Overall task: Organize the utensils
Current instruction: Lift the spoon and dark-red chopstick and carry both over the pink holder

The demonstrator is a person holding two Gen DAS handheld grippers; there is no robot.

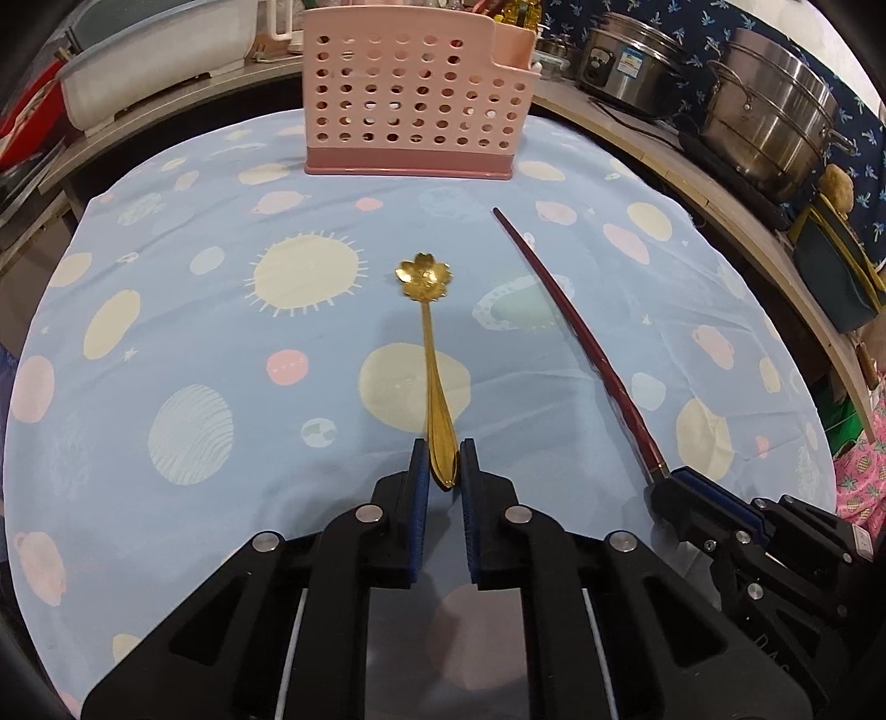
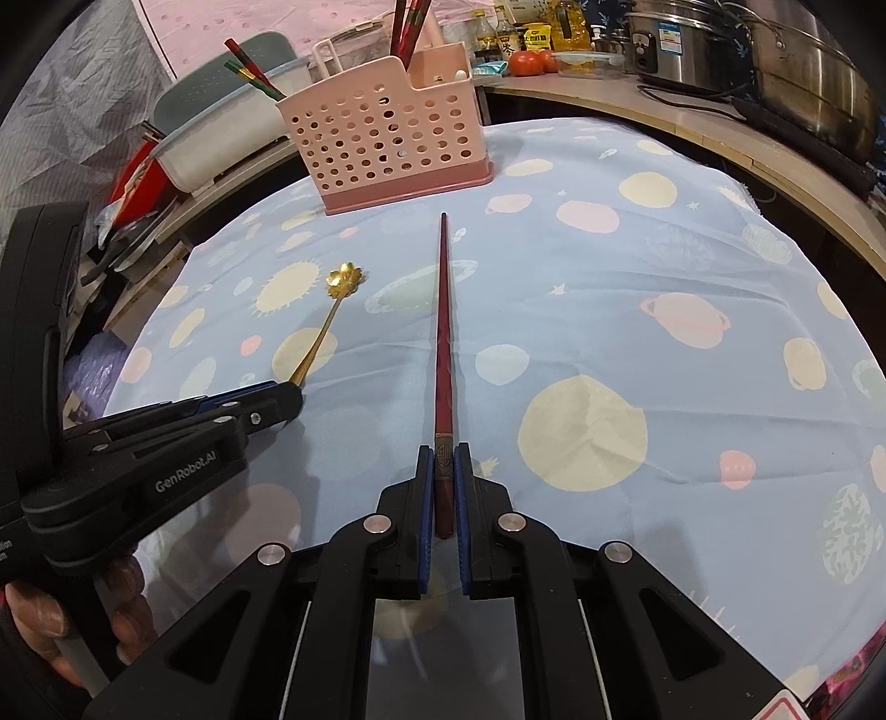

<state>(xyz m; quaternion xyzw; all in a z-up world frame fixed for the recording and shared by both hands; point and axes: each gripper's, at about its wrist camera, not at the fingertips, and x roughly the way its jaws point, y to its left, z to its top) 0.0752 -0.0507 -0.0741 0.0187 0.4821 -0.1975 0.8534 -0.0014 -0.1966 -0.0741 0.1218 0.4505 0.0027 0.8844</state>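
A gold spoon [image 1: 429, 354] with a flower-shaped bowl lies on the blue planet-print cloth [image 1: 221, 310]. My left gripper [image 1: 443, 451] is shut on the spoon's handle end. The spoon also shows in the right wrist view [image 2: 326, 321], with the left gripper [image 2: 288, 396] at its handle. A dark red chopstick [image 2: 443, 332] points toward a pink perforated utensil holder [image 2: 382, 138]. My right gripper [image 2: 443, 457] is shut on the chopstick's thick end. In the left wrist view the chopstick [image 1: 576, 338] runs to the right gripper [image 1: 664, 482], and the holder [image 1: 415, 94] stands at the far edge.
Several chopsticks [image 2: 407, 27] stand in the holder's back compartment. Steel pots [image 1: 769, 122] sit on the wooden counter at right. A white tub [image 2: 221, 138] and clutter lie at the left. Bottles and tomatoes [image 2: 531, 61] are behind the holder.
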